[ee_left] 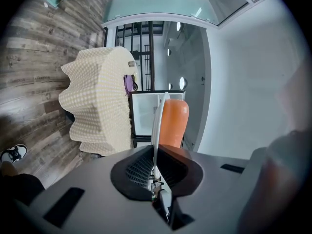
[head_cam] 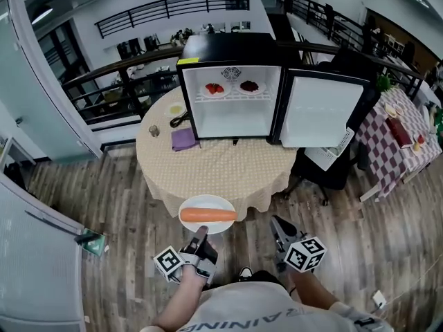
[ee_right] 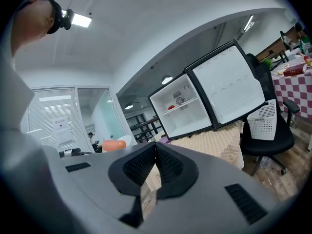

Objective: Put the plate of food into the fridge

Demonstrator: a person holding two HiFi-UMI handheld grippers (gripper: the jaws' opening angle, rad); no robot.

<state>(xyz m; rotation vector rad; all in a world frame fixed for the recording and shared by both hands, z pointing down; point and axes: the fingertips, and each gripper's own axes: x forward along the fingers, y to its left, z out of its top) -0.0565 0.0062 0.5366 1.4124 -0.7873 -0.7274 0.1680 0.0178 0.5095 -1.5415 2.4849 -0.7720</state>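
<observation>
Between plate (head_cam: pixel 208 201) and open fridge (head_cam: pixel 232 116), round table (head_cam: pixel 221 164); left fingers (ee_left: pixel 134 168) tight on plate, right fingers (ee_right: pixel 139 165) together.

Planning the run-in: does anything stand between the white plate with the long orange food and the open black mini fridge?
Nothing visible does. The white plate, clamped in the left gripper, faces the black mini fridge across the beige-clothed round table, its door swung aside. Two dishes fill the upper shelf; below looks free.

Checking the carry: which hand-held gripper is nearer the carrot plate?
Left. The left hand-held gripper clamps the plate by its rim; the right hand-held gripper is apart, to its right.
</observation>
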